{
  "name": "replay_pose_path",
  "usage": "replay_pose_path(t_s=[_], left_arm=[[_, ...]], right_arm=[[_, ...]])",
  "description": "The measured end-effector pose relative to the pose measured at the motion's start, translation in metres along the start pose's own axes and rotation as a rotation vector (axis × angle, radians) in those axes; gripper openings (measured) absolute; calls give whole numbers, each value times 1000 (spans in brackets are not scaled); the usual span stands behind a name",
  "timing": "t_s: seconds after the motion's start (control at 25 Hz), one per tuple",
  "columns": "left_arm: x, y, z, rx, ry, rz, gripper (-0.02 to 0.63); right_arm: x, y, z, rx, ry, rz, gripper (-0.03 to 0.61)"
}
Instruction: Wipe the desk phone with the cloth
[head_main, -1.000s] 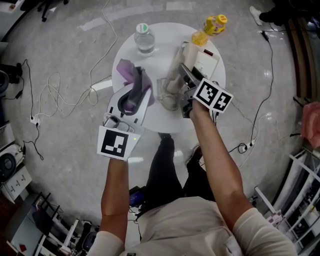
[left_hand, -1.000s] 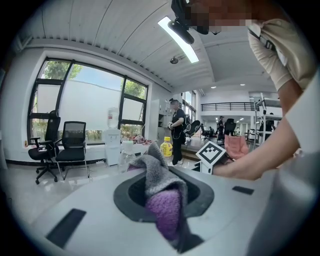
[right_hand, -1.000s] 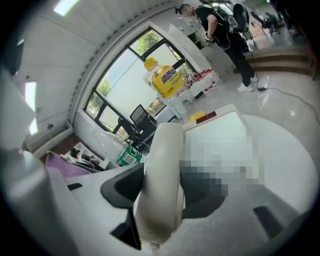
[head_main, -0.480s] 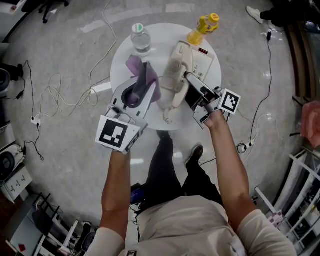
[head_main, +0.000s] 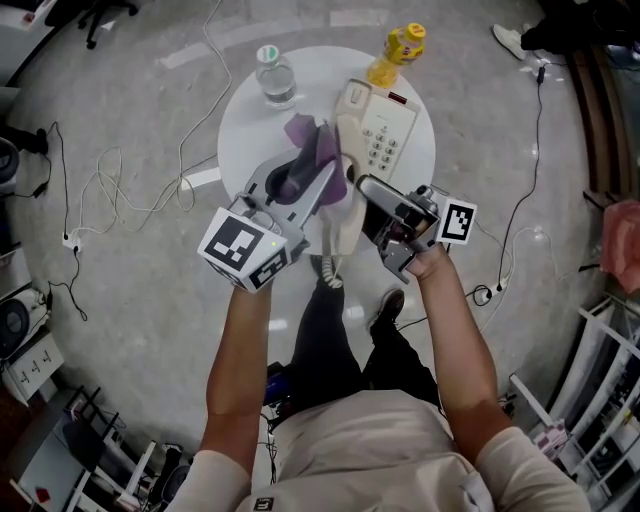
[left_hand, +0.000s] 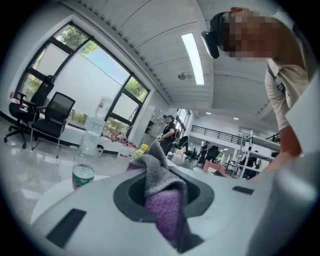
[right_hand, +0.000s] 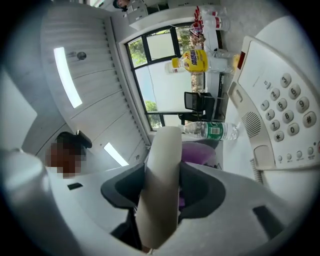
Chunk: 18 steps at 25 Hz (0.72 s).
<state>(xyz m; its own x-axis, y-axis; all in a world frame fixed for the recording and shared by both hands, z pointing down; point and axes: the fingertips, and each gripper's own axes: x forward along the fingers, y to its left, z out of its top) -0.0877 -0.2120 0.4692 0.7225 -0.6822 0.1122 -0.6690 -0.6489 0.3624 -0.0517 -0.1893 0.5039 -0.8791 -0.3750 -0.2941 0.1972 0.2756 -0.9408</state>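
**Handset held clear of its base, cloth beside it.**
Your right tongs (head_main: 366, 196) pinch the cream plastic telephone handset (head_main: 343, 235) across its middle, over the near edge of the round white table (head_main: 250, 130). The cream keypad phone base (head_main: 385, 135) lies on that table. Your left tongs (head_main: 316, 172) are clamped on the purple-and-grey cloth (head_main: 308, 135), just beside the handset's upper end. Contact between the two cannot be confirmed.

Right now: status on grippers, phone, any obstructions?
Left gripper shut on cloth. Right gripper shut on handset, off the phone base, cloth beside it. Water bottle and yellow bottle at far table edge, clear of the work.
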Motion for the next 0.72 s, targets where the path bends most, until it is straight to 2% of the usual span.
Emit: replay_pose_path(t_s=[0.16, 0.36, 0.56, 0.72], left_arm=[[1, -32, -15, -27, 26, -105, 60], [-15, -52, -14, -63, 18, -166, 60], [-19, -47, -6, -96, -36, -134, 60], [-22, -21, 17, -198, -165, -62, 60]], right_arm=[[4, 7, 10, -43, 1, -5, 204], [8, 15, 16, -63, -4, -7, 202], [11, 18, 10, -63, 25, 2, 202], [7, 12, 2, -60, 42, -19, 201]])
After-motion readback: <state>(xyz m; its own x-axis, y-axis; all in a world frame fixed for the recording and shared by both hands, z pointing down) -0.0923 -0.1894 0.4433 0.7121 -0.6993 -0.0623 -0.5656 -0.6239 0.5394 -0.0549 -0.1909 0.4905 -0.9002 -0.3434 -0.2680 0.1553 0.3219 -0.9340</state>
